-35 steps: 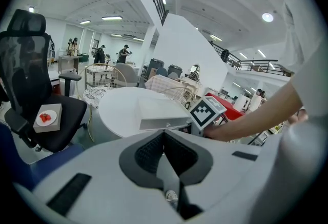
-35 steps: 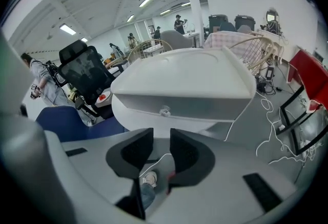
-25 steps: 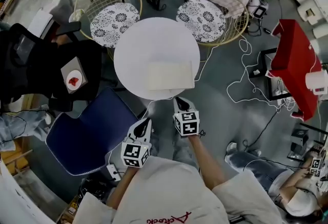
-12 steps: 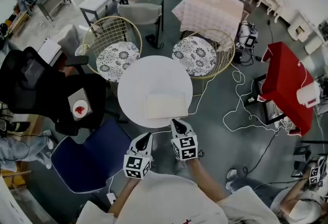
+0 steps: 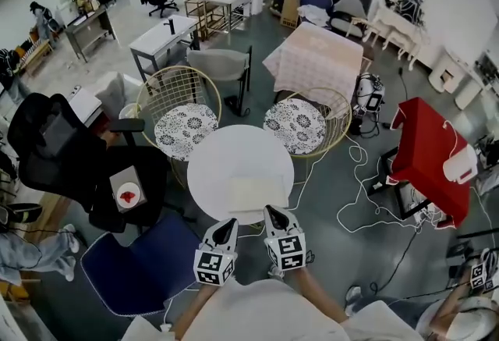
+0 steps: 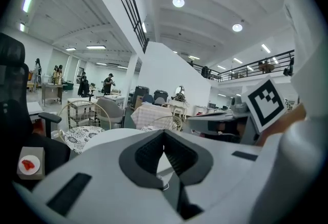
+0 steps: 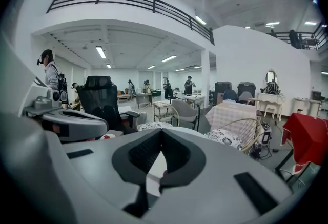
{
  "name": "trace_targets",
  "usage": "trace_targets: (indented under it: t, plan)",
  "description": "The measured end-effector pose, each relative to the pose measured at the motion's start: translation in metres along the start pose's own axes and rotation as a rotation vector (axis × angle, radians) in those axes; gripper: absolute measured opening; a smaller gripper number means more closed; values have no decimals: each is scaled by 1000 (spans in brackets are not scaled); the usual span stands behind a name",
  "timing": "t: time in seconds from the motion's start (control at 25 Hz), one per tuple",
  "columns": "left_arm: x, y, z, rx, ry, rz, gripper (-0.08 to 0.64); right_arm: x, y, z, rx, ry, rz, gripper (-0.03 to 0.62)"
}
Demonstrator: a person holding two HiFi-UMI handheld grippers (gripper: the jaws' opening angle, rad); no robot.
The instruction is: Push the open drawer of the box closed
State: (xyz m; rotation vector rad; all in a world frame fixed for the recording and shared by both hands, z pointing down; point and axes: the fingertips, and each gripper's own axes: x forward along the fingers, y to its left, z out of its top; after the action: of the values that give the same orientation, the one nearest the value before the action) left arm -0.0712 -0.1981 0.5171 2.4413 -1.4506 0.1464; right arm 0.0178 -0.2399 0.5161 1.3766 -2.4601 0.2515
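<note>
Left tool [image 5: 228,223] and right tool [image 5: 271,211], both closed empty, hover beside a round white table [image 5: 224,160] bearing a flat box [image 5: 256,195].

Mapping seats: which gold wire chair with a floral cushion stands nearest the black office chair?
The left gold wire chair, beside the black office chair; the other wire chair adjoins the checked tablecloth.

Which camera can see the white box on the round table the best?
The head view. It looks down on the box on the round table. In the gripper views, the left tool and right tool block it; only a pale sliver shows between the jaws, too little to tell.
</note>
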Motion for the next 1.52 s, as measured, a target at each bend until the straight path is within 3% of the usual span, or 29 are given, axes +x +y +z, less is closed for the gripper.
trace_targets:
  t: [0.32,0.52,1.04,1.52]
  plan:
    - [-23,5,-12,51,23,-117,12,-20,47,-16,32,2,-66,15]
    - [-41,-5,-20,54,35,-145,12,-40,70,-29,35,15,-70,15]
    - [-104,-75,-58,54,41,-51,12,-127,77,-66,35,-13,-16,15]
    - [-164,-143,-88,46,26,-17,12,-213,100,-101,21,-24,17,15]
